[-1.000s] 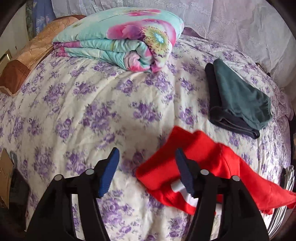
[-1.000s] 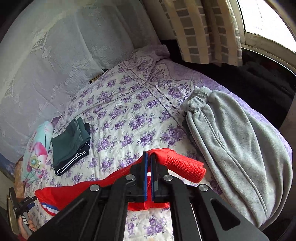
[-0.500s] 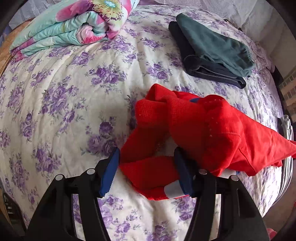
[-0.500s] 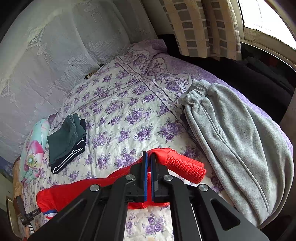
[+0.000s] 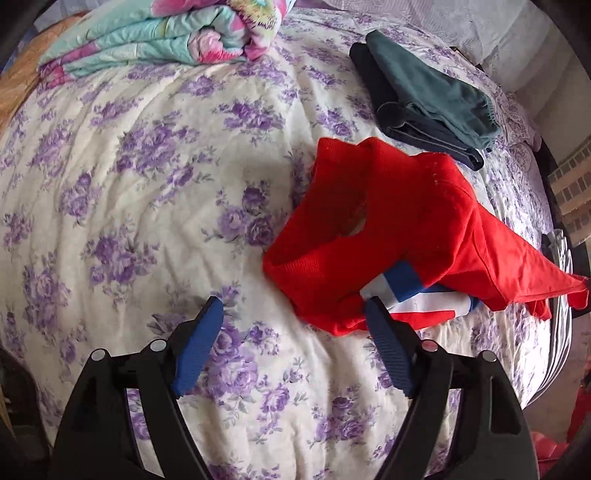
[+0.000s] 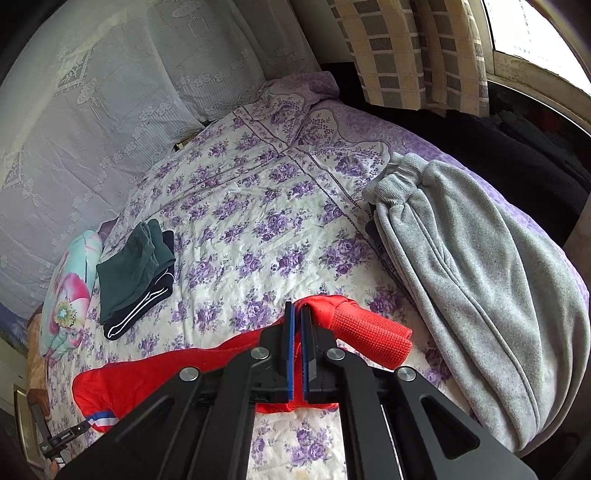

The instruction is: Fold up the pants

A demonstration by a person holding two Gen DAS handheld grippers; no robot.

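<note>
Red pants (image 5: 406,229) with a white and blue stripe lie bunched on the flowered bed cover, right of centre in the left wrist view. My left gripper (image 5: 293,321) is open just above the cover; its right finger touches the near edge of the pants, its left finger is over bare cover. In the right wrist view the red pants (image 6: 159,376) stretch from lower left to centre. My right gripper (image 6: 297,314) is shut on the red cloth near a ribbed cuff (image 6: 373,339) and holds it up.
Folded dark green and black clothes (image 5: 424,96) lie beyond the pants. A folded flowered quilt (image 5: 166,33) lies at the far left. Grey fleece pants (image 6: 480,288) lie at the right of the bed. The bed edge (image 5: 554,332) is near on the right.
My left gripper has drawn back and left from over the red pants, so the cloth is no longer between its fingers. My right gripper keeps its hold and has barely moved.
</note>
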